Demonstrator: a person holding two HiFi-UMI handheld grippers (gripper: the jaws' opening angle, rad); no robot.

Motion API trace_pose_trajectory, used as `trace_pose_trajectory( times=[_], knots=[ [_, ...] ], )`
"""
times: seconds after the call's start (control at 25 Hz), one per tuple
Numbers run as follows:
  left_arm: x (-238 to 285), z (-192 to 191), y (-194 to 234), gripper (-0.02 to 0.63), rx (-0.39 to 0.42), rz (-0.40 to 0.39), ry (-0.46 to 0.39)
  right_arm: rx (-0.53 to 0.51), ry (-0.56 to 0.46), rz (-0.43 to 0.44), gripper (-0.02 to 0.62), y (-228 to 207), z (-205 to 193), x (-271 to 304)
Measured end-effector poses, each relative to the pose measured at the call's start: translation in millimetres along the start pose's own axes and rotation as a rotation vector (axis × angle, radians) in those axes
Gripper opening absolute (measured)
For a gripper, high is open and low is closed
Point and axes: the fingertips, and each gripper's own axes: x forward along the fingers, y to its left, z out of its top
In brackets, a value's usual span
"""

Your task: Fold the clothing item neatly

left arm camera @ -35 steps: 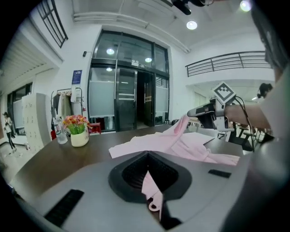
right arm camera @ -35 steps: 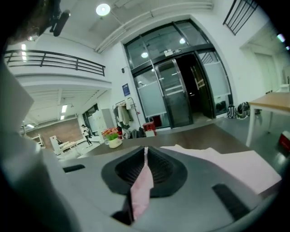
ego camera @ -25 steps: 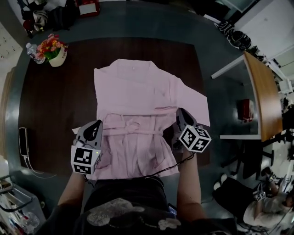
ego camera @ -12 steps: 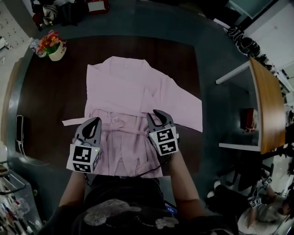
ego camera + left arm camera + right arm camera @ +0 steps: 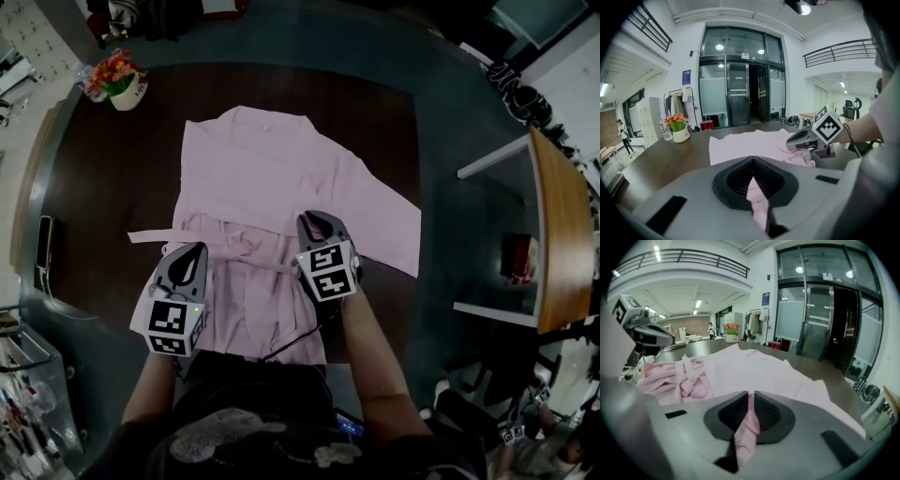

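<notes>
Now the right hand-held gripper (image 5: 316,223) stands just to the right of the knot in the belt (image 5: 246,247). A second ago it was farther out from the belt, at the edge of the pink garment (image 5: 272,169) where the lower panel meets the sleeve (image 5: 389,230). It has come inward, and its marker cube has rolled to face upward. Its jaws have just been closing a little and are almost together, with a thin fold of pink cloth pinched between them. The left hand-held gripper (image 5: 191,251) has shifted only slightly. It is at the left part of the belt, jaws fully together on a strip of the same cloth, and the loose end of the belt sticks out beyond it onto the dark tabletop (image 5: 84,187).

The garment lies flat on the tabletop, collar on the far side of the belt and hem on the near side. On the near side of the belt it looks narrower on the right than before, so I judge that the right edge of the lower panel is being carried toward the middle as a lengthwise fold. The sleeve to the right of the belt is still spread out, so most of the folding seems to remain.
</notes>
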Motion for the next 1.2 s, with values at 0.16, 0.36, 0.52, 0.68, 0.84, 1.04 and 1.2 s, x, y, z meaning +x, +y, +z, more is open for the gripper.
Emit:
trace_pose_trajectory(
  times=[0.16, 0.36, 0.52, 0.68, 0.84, 1.04, 1.2],
  knots=[
    [-2.6, 3.6, -2.1, 0.011, -0.006, 0.021, -0.006, 0.021, -0.03, -0.076, 0.02, -33.4, 1.6, -9.3],
    [-7.5, 5.1, -1.8, 0.011, -0.023, 0.047, -0.005, 0.124, -0.042, -0.212, 0.02, -92.5, -11.3, -18.5],
    [-8.0, 2.7, -8.0, 0.011, -0.022, 0.061, 0.001, 0.165, -0.016, -0.337, 0.021, -132.9, -36.0, -30.8],
    [-8.9, -0.4, -13.7, 0.011, -0.036, 0.062, -0.002, 0.216, -0.017, -0.42, 0.021, -149.9, -49.4, -44.8],
    [-14.8, -6.6, -17.4, 0.009, -0.052, 0.046, -0.006, 0.228, -0.086, -0.264, 0.021, -107.8, -33.7, -47.8],
    [-28.3, -15.8, -15.0, 0.009, -0.075, 0.017, -0.016, 0.187, -0.013, -0.279, 0.021, -83.2, -41.1, -24.2],
    [-47.0, -25.1, -10.9, 0.009, -0.078, -0.007, -0.033, 0.245, 0.016, -0.413, 0.02, -93.8, -50.3, -42.6]
  ],
)
